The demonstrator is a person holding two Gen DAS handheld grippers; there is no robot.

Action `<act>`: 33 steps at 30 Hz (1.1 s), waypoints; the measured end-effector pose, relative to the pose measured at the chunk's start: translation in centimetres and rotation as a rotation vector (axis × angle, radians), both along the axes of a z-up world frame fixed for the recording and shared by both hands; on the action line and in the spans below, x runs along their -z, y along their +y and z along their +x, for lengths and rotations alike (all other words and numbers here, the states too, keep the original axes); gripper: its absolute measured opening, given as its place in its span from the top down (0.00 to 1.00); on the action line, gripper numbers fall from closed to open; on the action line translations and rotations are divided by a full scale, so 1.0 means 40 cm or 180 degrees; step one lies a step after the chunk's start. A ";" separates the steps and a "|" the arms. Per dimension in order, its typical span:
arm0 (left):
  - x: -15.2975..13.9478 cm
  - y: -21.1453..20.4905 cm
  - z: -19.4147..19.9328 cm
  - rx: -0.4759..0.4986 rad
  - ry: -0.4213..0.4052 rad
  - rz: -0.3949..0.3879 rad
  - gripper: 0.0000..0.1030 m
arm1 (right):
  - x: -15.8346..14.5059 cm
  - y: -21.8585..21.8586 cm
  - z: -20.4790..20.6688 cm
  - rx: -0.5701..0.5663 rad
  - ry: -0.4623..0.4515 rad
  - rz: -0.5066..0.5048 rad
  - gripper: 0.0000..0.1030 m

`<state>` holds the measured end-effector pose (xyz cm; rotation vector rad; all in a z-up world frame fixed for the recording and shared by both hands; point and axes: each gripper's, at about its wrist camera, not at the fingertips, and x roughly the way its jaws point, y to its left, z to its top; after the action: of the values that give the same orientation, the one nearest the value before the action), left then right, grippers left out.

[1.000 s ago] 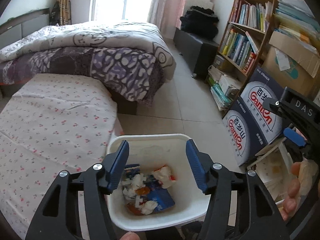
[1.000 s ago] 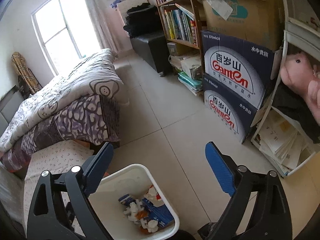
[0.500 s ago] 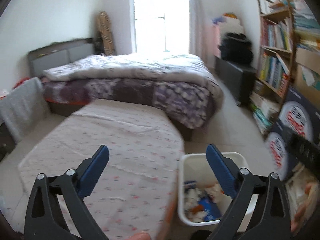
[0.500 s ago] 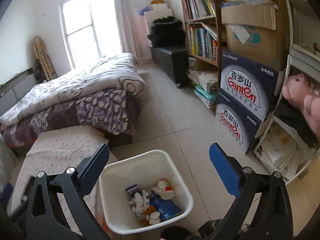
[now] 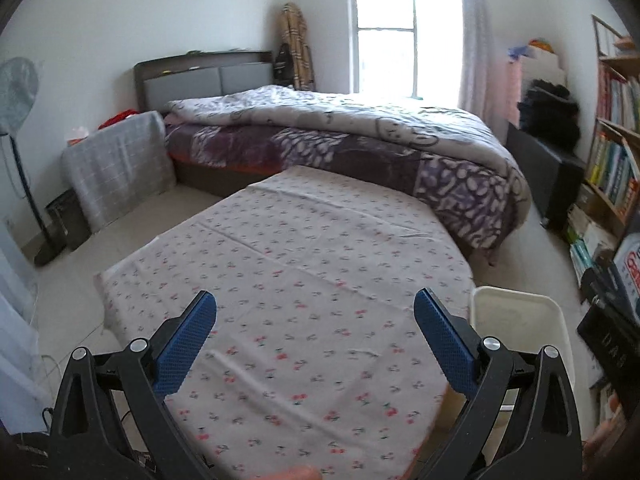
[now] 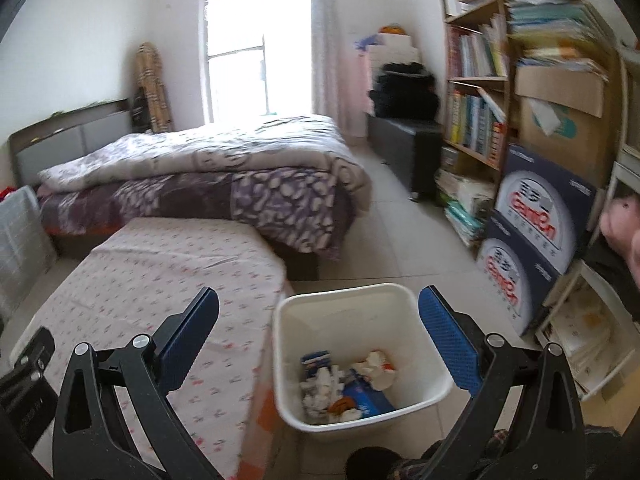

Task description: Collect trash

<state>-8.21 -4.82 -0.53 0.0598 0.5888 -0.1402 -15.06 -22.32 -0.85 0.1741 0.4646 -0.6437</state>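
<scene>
Bedroom with tiled floor; a flowered mattress (image 5: 304, 320) lay low in front of the bed (image 5: 360, 148). Left hand-held gripper (image 5: 316, 340) hung released over the mattress, nothing between its jaws; right hand-held gripper (image 6: 318, 340) likewise released above the white bin (image 6: 360, 308), just right of the mattress. No loose trash showed on the mattress or floor. Judged step: search for the next piece; sweep slowly, jaws wide. Bin contents: crumpled tissues (image 6: 320, 384), a blue packet (image 6: 366, 398), other wrappers.
</scene>
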 end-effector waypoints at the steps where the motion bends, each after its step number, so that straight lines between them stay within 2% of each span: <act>1: -0.002 0.016 0.001 -0.0040 -0.0016 -0.0018 0.07 | 0.003 0.015 0.008 -0.0055 0.0000 -0.0008 0.07; 7: 0.004 0.083 0.023 -0.0191 0.0031 -0.0105 0.07 | 0.013 0.074 0.030 -0.0232 -0.0022 -0.0082 0.07; 15: 0.007 0.107 0.033 -0.0259 0.0047 -0.0090 0.07 | 0.016 0.111 0.043 -0.0313 -0.0025 -0.0145 0.07; 33: 0.015 0.102 0.040 -0.0272 0.0055 -0.0029 0.07 | 0.015 0.094 0.041 -0.0329 -0.0045 -0.0021 0.07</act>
<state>-6.61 -0.76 -1.13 0.0244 0.6071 -0.0604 -13.43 -18.55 -1.46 0.1473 0.4549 -0.5426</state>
